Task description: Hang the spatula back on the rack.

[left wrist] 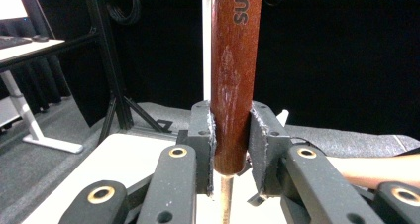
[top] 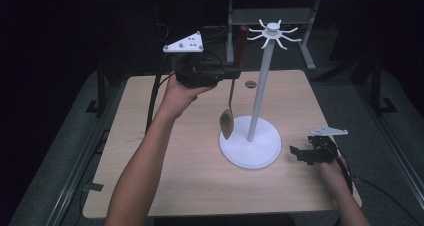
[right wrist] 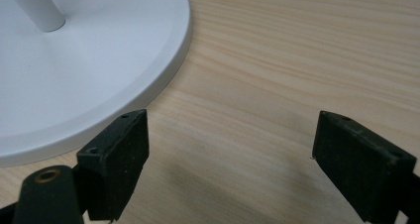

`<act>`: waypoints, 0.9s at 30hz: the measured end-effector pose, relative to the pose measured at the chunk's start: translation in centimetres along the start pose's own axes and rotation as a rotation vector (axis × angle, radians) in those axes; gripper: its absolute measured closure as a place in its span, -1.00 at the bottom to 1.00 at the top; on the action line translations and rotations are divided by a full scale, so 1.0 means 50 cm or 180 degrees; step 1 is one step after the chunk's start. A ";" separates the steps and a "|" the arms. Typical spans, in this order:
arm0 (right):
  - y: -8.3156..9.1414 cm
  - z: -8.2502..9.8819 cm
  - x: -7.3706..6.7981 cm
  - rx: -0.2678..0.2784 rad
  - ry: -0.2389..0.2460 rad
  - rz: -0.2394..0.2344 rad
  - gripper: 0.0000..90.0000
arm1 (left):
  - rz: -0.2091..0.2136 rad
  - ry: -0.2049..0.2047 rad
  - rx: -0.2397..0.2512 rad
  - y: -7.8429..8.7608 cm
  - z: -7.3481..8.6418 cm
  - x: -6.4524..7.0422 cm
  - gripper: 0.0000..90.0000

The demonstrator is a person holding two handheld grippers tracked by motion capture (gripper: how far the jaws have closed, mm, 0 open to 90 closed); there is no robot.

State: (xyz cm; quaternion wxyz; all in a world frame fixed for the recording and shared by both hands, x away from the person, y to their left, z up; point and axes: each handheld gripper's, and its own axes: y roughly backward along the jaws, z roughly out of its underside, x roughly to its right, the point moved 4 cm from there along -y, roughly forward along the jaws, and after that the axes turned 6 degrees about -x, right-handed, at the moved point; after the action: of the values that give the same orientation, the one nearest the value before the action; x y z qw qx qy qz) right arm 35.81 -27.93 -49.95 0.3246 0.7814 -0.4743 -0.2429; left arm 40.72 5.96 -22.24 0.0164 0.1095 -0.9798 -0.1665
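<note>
A spoon with a dark red wooden handle (top: 242,45) and a metal bowl (top: 227,123) hangs upright, bowl down, beside a white utensil stand. My left gripper (top: 235,72) is shut on the spoon's handle (left wrist: 232,110), held high above the table's back half. The stand has a round base (top: 250,148), a tall pole (top: 261,86) and a ring of hooks (top: 274,32) at its top. My right gripper (top: 296,154) rests low near the table's right edge, beside the base (right wrist: 89,60). It is open with bare wood between its pads (right wrist: 119,159).
The wooden table (top: 175,176) has a small round hole (top: 250,84) near its back edge. Dark frames and a grey metal stand (top: 272,18) rise behind the table. Grey carpet surrounds the table.
</note>
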 end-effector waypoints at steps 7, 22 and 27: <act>0.001 -0.001 0.001 0.0003 -0.0018 -0.0002 -0.68 | 0.0039 0.0015 -0.0056 -0.022 0.006 -0.003 0.64; 0.002 -0.002 -0.002 0.0007 0.0007 -0.0002 -0.68 | 0.0052 0.0048 -0.0057 -0.037 0.011 -0.004 0.62; 0.001 -0.002 -0.003 0.0002 0.0004 -0.0001 -0.68 | -0.0020 0.0016 -0.0023 -0.028 0.011 -0.005 0.46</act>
State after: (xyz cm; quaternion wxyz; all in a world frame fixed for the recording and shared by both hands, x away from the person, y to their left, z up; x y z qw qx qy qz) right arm 35.78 -27.77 -49.82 0.3246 0.7817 -0.4741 -0.2424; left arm 41.20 4.93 -23.21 0.0188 0.1129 -0.9788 -0.1698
